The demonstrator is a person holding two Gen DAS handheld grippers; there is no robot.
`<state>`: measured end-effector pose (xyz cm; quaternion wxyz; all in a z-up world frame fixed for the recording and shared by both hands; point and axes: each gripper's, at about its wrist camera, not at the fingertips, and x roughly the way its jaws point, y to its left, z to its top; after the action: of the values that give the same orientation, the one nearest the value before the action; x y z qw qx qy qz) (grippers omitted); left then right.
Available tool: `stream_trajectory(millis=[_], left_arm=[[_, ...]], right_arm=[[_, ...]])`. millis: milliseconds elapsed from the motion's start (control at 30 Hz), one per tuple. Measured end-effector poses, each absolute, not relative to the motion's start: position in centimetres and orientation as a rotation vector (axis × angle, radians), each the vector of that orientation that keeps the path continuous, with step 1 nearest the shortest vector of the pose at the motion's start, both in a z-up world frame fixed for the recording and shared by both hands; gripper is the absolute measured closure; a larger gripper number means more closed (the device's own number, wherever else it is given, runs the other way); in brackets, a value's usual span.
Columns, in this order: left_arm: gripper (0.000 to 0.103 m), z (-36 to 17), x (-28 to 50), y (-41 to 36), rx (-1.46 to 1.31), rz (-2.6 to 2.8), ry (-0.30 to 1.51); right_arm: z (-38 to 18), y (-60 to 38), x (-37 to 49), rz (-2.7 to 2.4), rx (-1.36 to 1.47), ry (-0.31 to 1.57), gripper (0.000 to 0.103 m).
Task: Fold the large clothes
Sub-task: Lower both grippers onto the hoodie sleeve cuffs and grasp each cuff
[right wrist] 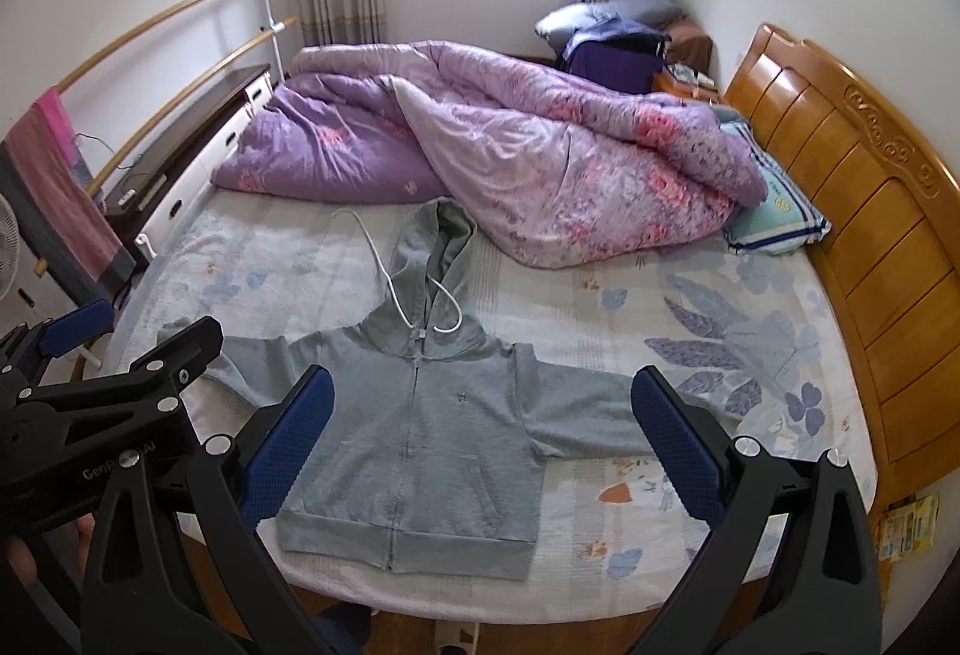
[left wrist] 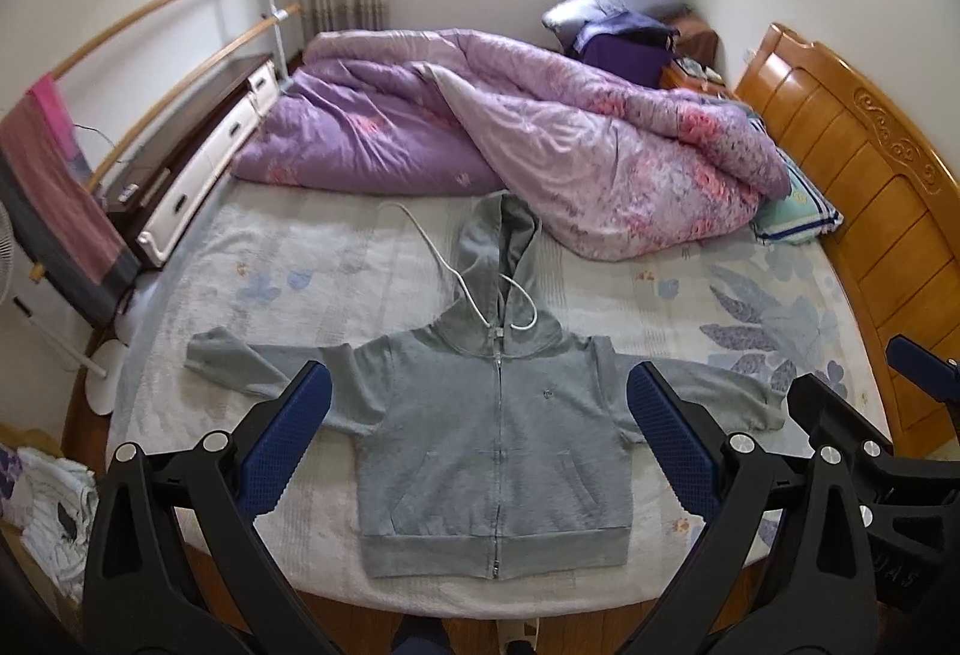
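Note:
A grey zip-up hoodie (left wrist: 492,445) lies flat, front up, on the bed, sleeves spread to both sides, hood toward the far side, white drawcords loose. It also shows in the right wrist view (right wrist: 420,445). My left gripper (left wrist: 480,385) is open and empty, held above the near edge of the bed over the hoodie's body. My right gripper (right wrist: 483,391) is open and empty, held above the hoodie's right half. In the left wrist view the right gripper's frame shows at the right edge; in the right wrist view the left gripper's frame shows at the left edge.
A rumpled purple floral quilt (left wrist: 510,138) covers the far half of the bed (left wrist: 690,319). A wooden headboard (left wrist: 858,211) stands at the right, with a striped pillow (left wrist: 798,211) by it. A low cabinet (left wrist: 198,156) and a rail with hanging cloth (left wrist: 54,187) are on the left.

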<state>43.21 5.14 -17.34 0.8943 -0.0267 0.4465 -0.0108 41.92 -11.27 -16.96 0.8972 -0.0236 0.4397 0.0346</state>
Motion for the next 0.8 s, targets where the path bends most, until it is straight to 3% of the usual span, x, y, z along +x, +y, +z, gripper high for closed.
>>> stream_trajectory(millis=[467,800], left_arm=[[0.005,-29.5,56.4,14.4,-0.123,-0.099,1.200],[0.005,-43.0,59.5,25.7,-0.254,0.117,1.318]], right_arm=[[-27.6,-3.2,53.5,0.040,-0.004,1.124,0.007],[-41.6,5.1,60.1,0.228,-0.080,1.270,0.008]])
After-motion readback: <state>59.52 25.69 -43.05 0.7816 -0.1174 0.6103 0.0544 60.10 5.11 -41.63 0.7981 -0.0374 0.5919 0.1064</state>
